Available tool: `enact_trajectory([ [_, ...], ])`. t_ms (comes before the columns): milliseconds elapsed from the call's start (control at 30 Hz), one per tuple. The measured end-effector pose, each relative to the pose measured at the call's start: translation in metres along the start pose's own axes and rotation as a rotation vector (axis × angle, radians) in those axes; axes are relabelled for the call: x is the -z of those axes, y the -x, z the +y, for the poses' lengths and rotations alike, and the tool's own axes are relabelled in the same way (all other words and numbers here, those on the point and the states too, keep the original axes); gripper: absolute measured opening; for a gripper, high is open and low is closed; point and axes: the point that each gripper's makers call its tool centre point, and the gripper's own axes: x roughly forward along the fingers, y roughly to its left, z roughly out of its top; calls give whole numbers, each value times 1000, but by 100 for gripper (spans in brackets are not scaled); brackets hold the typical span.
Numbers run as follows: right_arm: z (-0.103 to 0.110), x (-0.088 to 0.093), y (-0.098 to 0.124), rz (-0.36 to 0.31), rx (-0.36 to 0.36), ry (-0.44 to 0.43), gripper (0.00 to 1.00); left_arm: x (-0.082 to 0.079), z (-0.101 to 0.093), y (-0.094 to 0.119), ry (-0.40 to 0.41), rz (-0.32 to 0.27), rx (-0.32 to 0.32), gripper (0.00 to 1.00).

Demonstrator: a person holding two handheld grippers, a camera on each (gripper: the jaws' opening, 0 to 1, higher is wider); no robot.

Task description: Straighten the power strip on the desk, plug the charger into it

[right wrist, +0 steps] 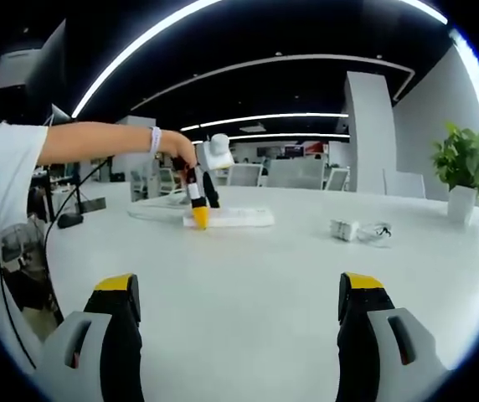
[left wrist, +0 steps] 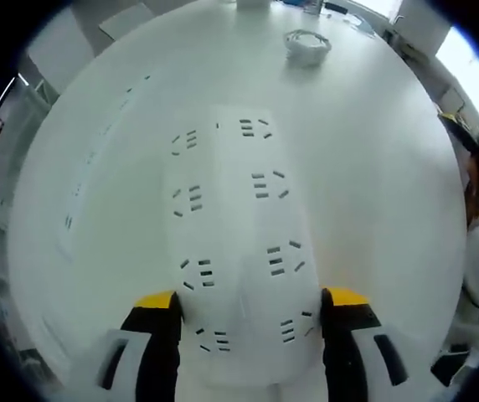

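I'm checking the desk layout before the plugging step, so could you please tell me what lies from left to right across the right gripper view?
The person's outstretched arm → left hand-held gripper over the flat white power strip → small white charger with coiled cable → green potted plant.

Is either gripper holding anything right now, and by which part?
The left gripper straddles one end of the power strip, a jaw on each long side; a firm clamp cannot be told. The right gripper is open and holds nothing.
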Motion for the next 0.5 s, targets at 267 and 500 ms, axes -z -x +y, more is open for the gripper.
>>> enact_trajectory([
  [267,-1,-2,1,0,8,-7,98,-3,0,-1,-53,54,5,70],
  [500,-4,-1,0,4,12,-9,98,-4,2,-1,-95,80,9,70],
])
